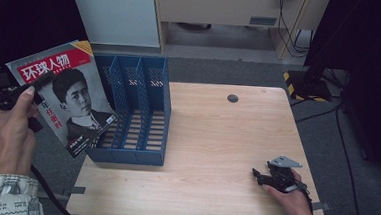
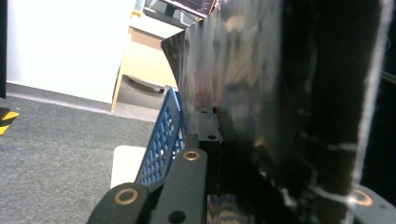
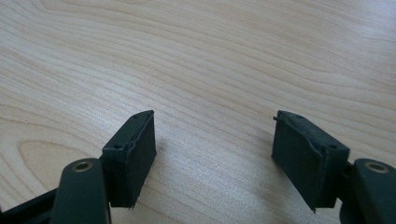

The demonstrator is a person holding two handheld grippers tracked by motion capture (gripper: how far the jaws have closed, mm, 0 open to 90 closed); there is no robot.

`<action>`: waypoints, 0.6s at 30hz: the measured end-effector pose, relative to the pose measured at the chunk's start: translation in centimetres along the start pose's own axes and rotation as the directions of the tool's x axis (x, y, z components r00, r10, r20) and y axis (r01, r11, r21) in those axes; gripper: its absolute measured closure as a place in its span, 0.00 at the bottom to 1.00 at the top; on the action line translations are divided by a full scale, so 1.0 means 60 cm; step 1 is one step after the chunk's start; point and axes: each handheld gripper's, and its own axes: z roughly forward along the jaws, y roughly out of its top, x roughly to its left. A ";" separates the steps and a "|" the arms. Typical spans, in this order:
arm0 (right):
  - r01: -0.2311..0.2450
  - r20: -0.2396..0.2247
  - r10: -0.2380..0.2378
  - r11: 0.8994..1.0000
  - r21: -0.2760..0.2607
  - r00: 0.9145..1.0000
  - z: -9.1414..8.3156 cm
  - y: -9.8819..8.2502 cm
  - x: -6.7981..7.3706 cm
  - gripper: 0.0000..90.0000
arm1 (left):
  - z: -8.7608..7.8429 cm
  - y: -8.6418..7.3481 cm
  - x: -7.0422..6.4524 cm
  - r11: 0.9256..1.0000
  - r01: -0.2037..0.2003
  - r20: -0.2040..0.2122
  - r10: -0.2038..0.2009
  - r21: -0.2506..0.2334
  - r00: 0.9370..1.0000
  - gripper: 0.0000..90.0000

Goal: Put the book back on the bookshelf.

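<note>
A magazine (image 1: 66, 95) with a red title band and a portrait cover hangs in the air at the left, tilted, in front of the blue file rack (image 1: 138, 114). My left gripper (image 1: 39, 82) is shut on the magazine's left edge, held by a hand. In the left gripper view the glossy magazine (image 2: 243, 93) stands edge-on between the jaws, with the blue rack (image 2: 166, 140) just behind it. My right gripper (image 1: 269, 177) rests low on the wooden table (image 1: 217, 134) near the front right corner. In the right gripper view its jaws stand open (image 3: 215, 149) over bare wood (image 3: 210, 56).
The rack has three upright slots with latticed walls and sits on the table's left end. A small dark cable hole (image 1: 232, 98) lies near the table's far edge. Grey carpet (image 2: 56, 154), a white cabinet (image 1: 116, 13) and cables surround the table.
</note>
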 end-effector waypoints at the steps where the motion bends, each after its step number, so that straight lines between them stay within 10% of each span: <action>1: 0.000 0.000 0.000 1.000 0.000 1.000 0.000 0.000 0.000 0.34 | -0.002 0.001 0.001 1.000 -0.001 -0.002 0.001 -0.003 1.000 0.96; 18: 0.000 0.000 0.000 1.000 0.000 1.000 0.000 0.000 0.000 0.34 | 0.014 0.005 -0.012 0.999 -0.054 -0.004 0.054 0.005 0.999 0.96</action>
